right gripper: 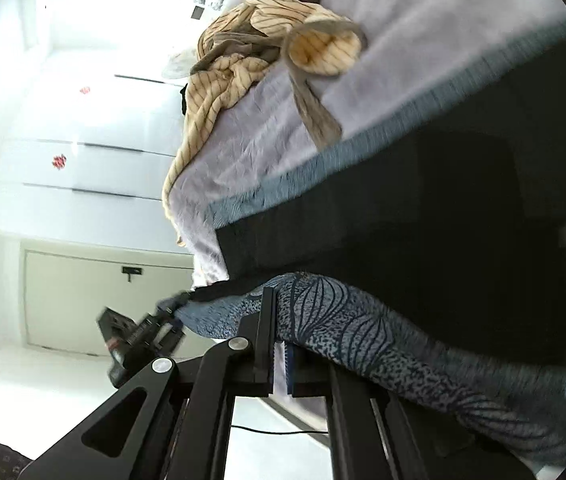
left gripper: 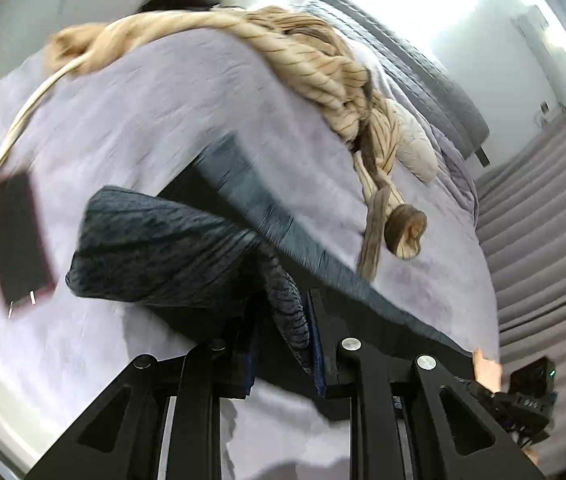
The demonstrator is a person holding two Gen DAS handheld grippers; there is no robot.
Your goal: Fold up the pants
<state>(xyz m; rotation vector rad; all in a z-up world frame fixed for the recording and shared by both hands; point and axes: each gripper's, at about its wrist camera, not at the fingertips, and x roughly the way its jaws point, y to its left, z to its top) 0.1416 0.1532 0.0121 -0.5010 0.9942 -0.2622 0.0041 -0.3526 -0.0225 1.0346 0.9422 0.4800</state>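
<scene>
Pants (left gripper: 155, 248), blue with a dark leaf print, lie on the lavender bedspread (left gripper: 155, 120) (both views motion-blurred). The left gripper (left gripper: 283, 320) clamps one bunched edge; the right gripper (right gripper: 279, 336) clamps another edge. Beige striped clothing (left gripper: 323, 64) is heaped beyond, a phone (left gripper: 17, 236) nearby.

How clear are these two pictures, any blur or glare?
Left wrist view: motion blur smears the phone and pants; the window is blown out white. Right wrist view: the pants blur toward the right edge, the wall is overexposed, the fabric above in deep shadow. Both bend lines with fisheye.
</scene>
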